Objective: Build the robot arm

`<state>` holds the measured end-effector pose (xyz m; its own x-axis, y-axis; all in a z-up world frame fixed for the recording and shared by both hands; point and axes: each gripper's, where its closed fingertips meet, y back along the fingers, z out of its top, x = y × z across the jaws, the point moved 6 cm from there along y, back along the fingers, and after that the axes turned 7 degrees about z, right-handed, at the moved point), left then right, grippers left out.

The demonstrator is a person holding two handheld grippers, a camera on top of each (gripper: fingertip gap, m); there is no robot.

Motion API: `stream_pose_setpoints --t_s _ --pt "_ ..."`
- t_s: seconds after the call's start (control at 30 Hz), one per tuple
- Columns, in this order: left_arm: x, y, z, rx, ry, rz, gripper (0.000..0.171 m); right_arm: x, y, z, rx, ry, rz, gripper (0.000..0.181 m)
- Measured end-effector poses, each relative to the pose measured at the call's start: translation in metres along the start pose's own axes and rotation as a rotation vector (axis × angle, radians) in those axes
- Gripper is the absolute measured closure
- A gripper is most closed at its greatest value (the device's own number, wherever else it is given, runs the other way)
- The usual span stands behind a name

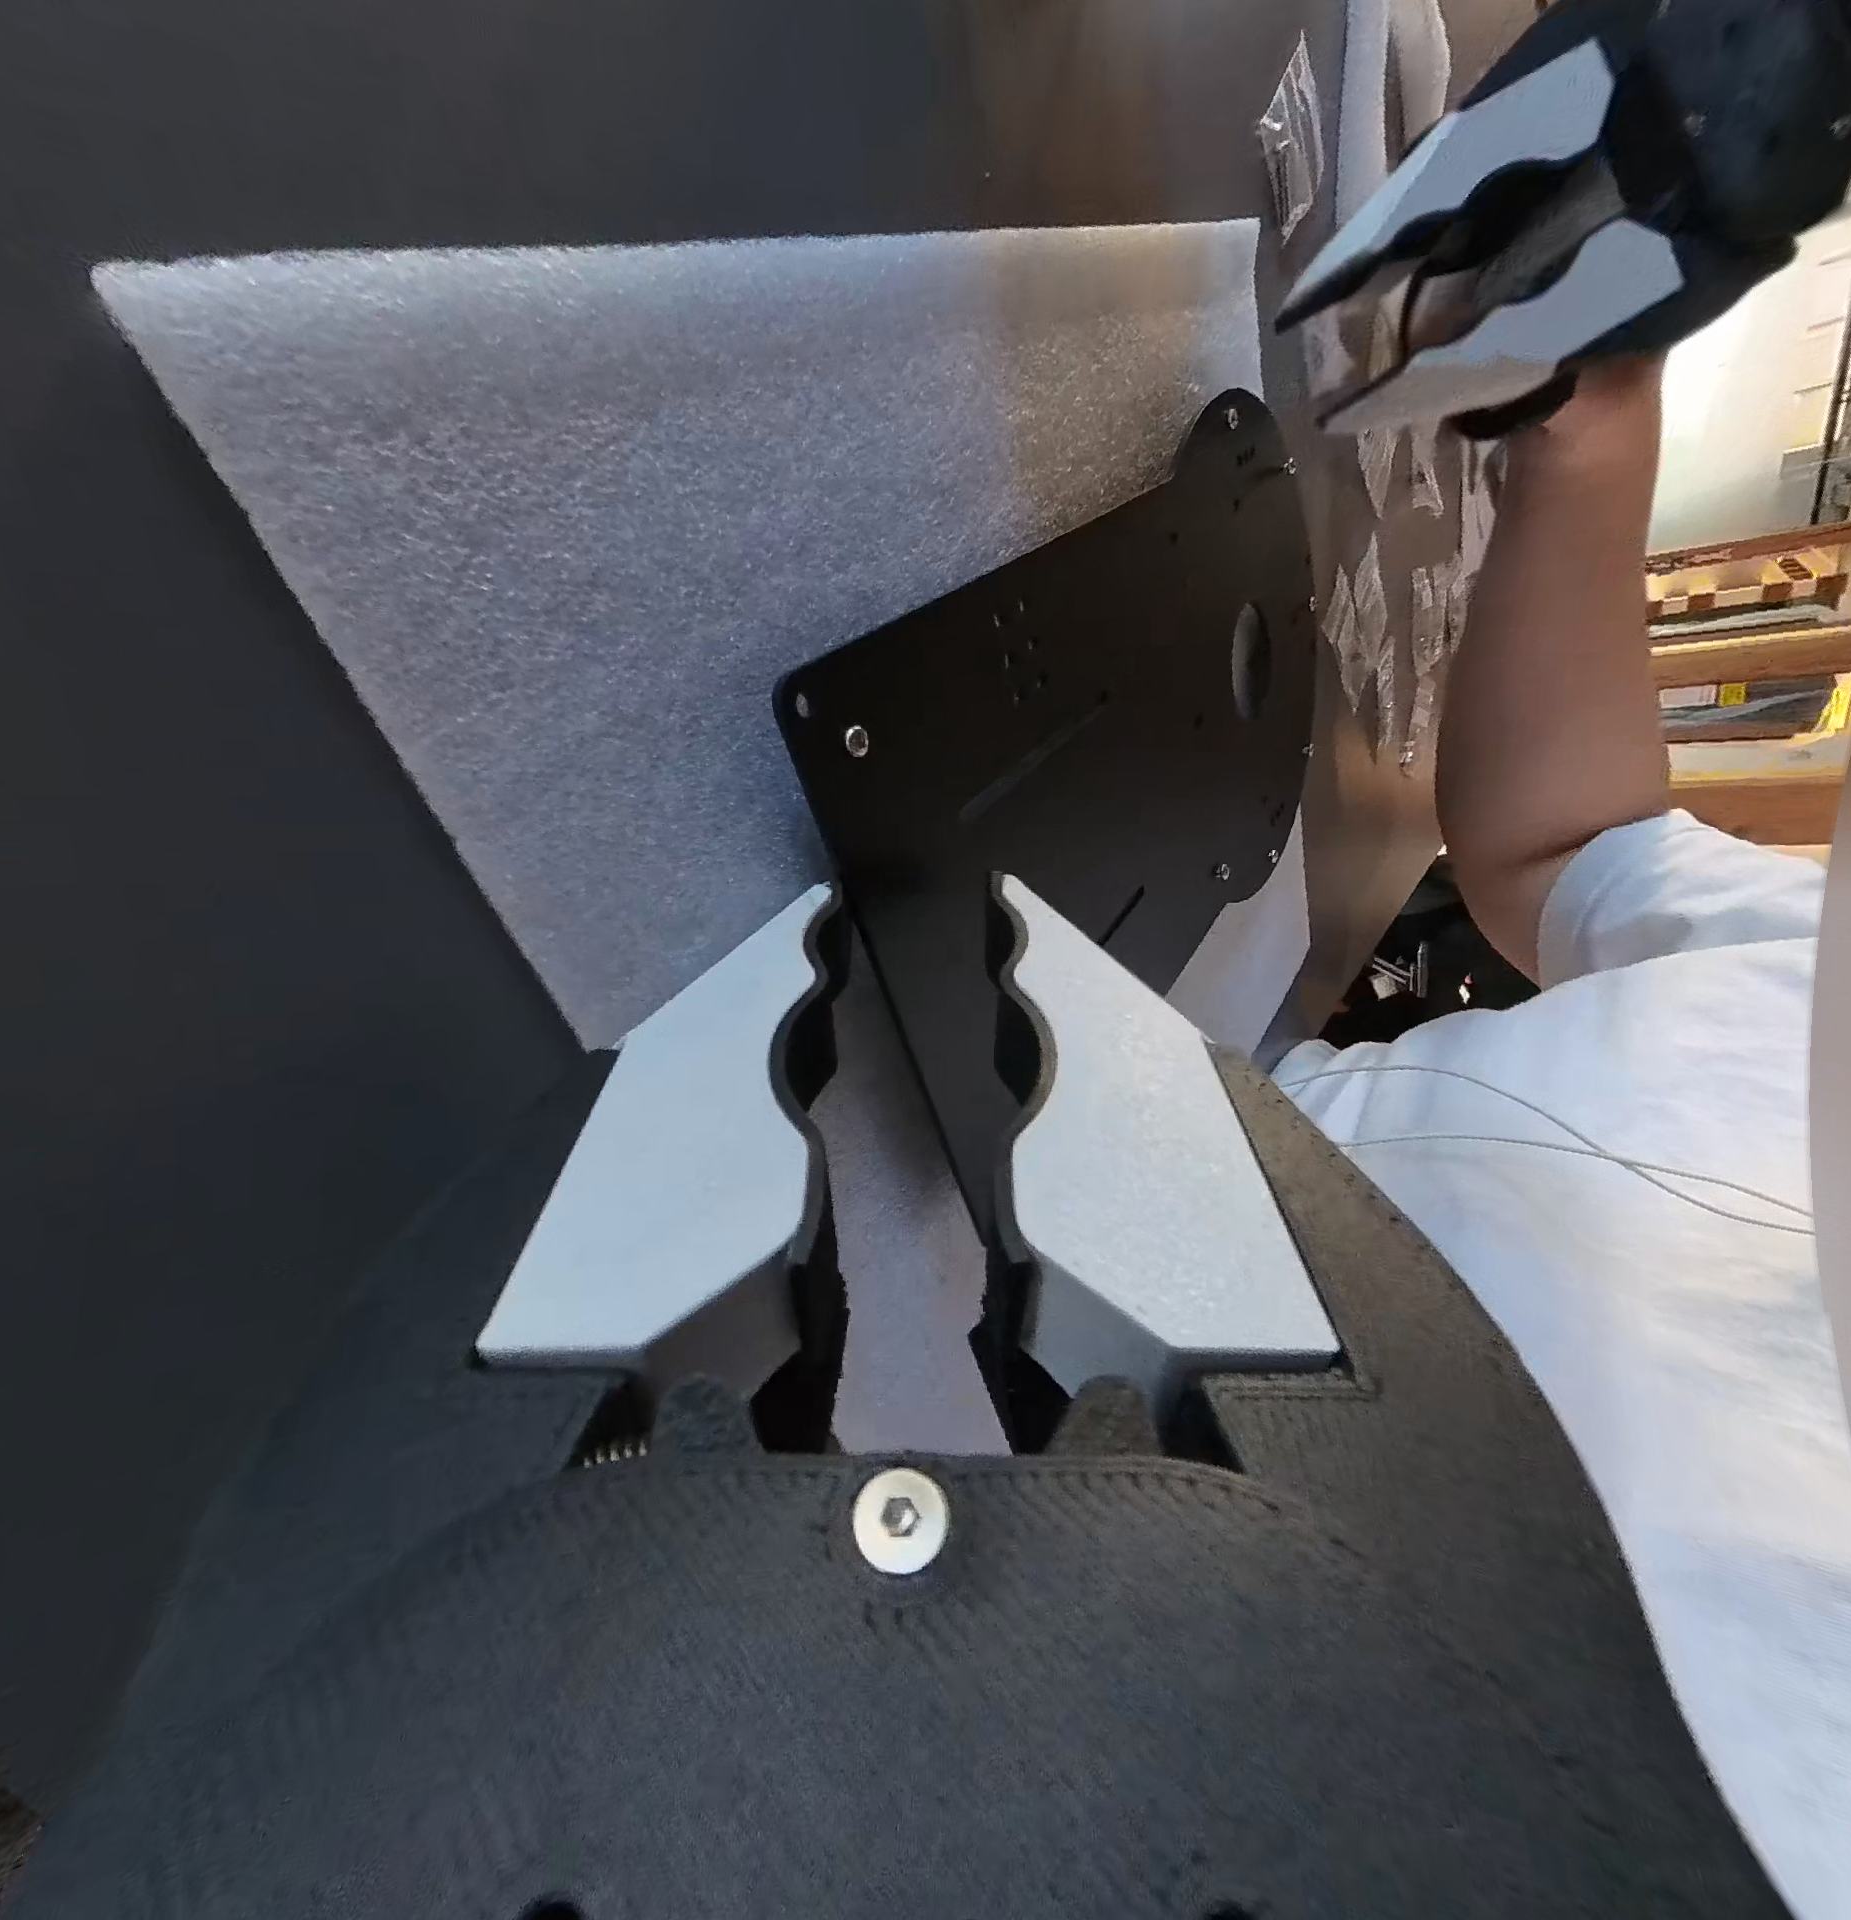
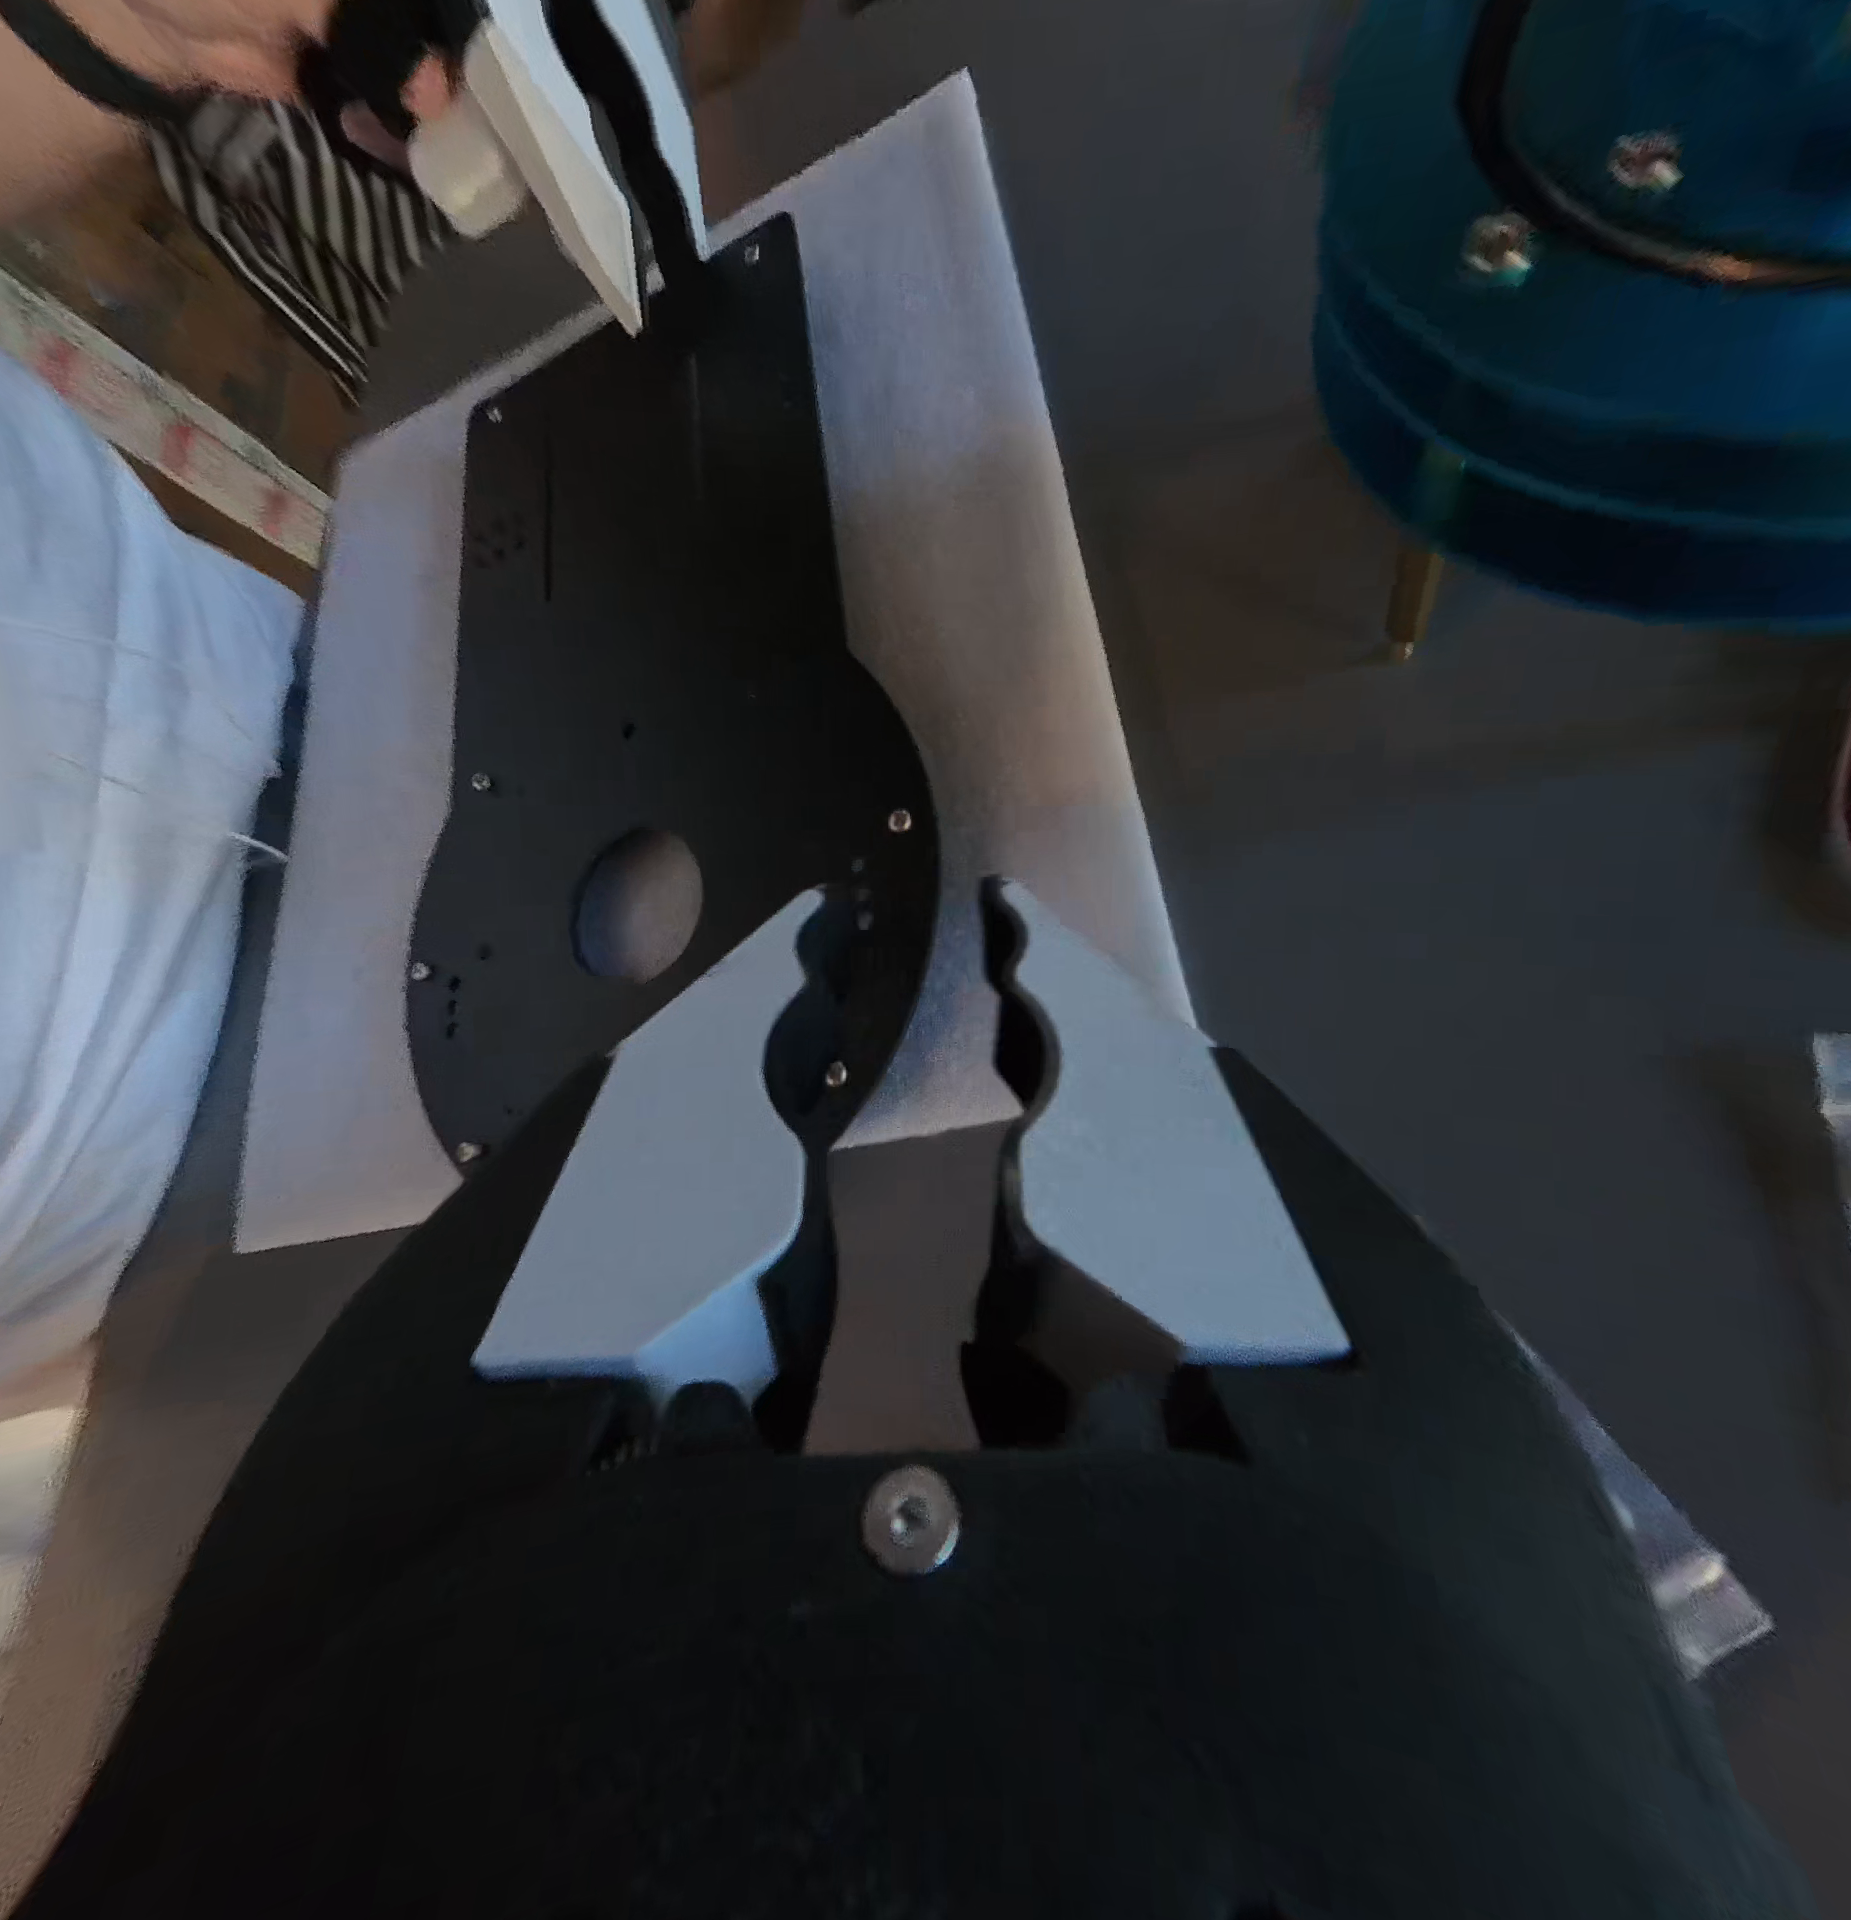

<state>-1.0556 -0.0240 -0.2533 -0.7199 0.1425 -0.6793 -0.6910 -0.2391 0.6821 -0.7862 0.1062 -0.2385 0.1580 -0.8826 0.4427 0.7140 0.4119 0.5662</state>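
A flat black plate (image 1: pixel 1087 707) with small holes, one round hole and a rounded end lies on a white foam sheet (image 1: pixel 547 540). My left gripper (image 1: pixel 913 891) is open. The plate's narrow end runs into the gap between its fingers, and the plate's edge meets the left fingertip (image 1: pixel 812 914). In the right wrist view this gripper (image 2: pixel 661 281) sits at the plate's far corner. My right gripper (image 2: pixel 905 888) is open and empty, just above the rounded end of the plate (image 2: pixel 640 665). It also shows in the left wrist view (image 1: pixel 1316 364), raised at the top right.
A blue layered round frame (image 2: pixel 1627 416) with brass posts stands on the dark table at the right. Clear plastic bags (image 2: pixel 1679 1590) lie near it. A person in a white shirt (image 1: pixel 1627 1299) is close by on one side, and an arm (image 1: pixel 1544 675) reaches in. Tip to tip, the grippers are about 20 cm apart.
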Motion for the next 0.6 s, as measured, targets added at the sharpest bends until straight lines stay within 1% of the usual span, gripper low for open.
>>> stream_pose_setpoints --t_s 0.1,0.17,0.3,0.37,0.5,0.6 --pt "-0.001 0.0 0.0 -0.004 -0.016 -0.009 0.145 0.016 -0.018 0.005 0.121 0.192 -0.088 0.127" --pt "-0.001 0.0 -0.001 -0.011 -0.016 -0.023 0.144 0.024 -0.032 0.005 0.196 0.289 -0.119 0.112" --pt "0.001 0.001 -0.002 -0.028 -0.019 -0.045 0.145 0.026 -0.045 0.0 0.301 0.386 -0.17 0.099" --pt "0.001 0.001 -0.003 -0.034 -0.023 -0.049 0.145 0.027 -0.046 0.001 0.3 0.385 -0.17 0.101" --pt "0.002 0.001 -0.004 -0.042 -0.047 -0.046 0.148 0.026 -0.047 0.002 0.287 0.337 -0.147 0.116" --pt "0.002 0.001 -0.005 -0.049 -0.06 -0.042 0.148 0.027 -0.047 0.003 0.286 0.326 -0.144 0.117"
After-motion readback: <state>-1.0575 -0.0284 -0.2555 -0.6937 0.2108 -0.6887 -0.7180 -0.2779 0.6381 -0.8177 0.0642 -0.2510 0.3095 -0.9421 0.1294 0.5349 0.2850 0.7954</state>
